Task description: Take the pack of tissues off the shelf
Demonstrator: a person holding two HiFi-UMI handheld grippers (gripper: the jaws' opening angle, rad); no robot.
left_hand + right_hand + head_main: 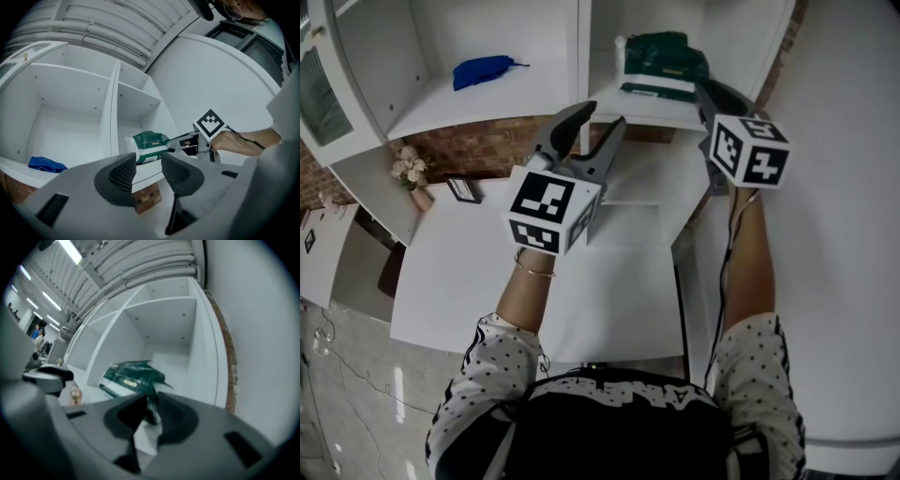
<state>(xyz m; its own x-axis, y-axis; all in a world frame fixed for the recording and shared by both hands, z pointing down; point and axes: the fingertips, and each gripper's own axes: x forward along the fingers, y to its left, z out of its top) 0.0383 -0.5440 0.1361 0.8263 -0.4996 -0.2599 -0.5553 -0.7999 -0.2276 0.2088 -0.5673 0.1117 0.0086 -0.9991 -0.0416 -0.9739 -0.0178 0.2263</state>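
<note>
Right gripper (151, 403) pinching tissue pack (129, 373) end on shelf (202, 357); left gripper (149, 165) spread wide.

Blue cloth (484, 70), flowers (410, 170), pic frame (464, 190)

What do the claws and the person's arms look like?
The left claw and right claw each have two dark grey curved fingers with textured pads, on a pale grey body. Each carries a white cube printed with black square markers. A thin black cable runs along the right arm. The sleeves are white with black dots, and a thin bracelet circles the left wrist.
</note>
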